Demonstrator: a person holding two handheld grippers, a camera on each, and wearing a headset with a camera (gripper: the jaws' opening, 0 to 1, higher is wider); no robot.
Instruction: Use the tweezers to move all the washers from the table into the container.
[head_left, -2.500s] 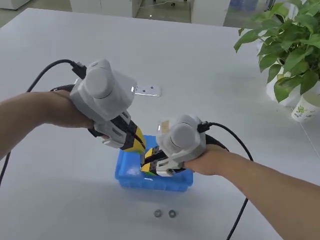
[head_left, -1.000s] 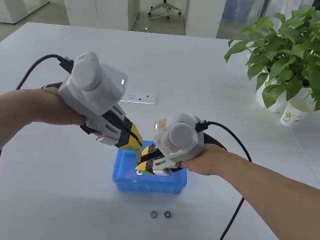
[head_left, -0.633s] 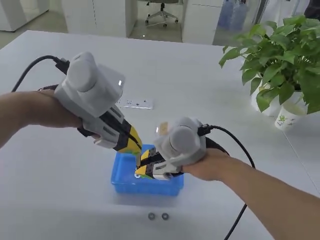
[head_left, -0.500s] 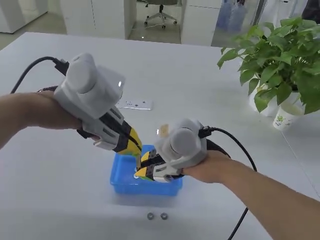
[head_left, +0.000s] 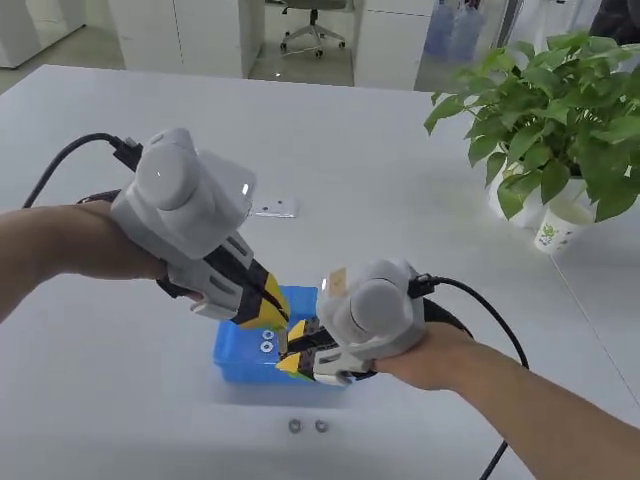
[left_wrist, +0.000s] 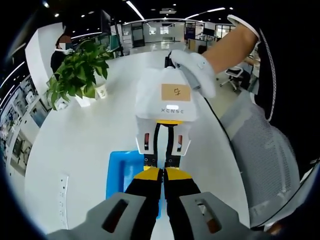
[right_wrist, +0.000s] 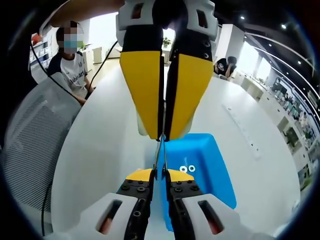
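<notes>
Left tongs (head_left: 272, 318) and right tongs (head_left: 290, 348) are both pinching tweezers (right_wrist: 161, 150). Two washers (head_left: 266, 347) are now lying in container (head_left: 230, 362), and two other washers (head_left: 295, 426) are still waiting on surface (head_left: 140, 420).

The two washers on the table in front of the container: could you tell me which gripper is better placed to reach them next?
Probably the right gripper: it sits low at the near edge of the blue container, closest to the washers. The left gripper is higher, over the container. Both grip the tweezers.
</notes>
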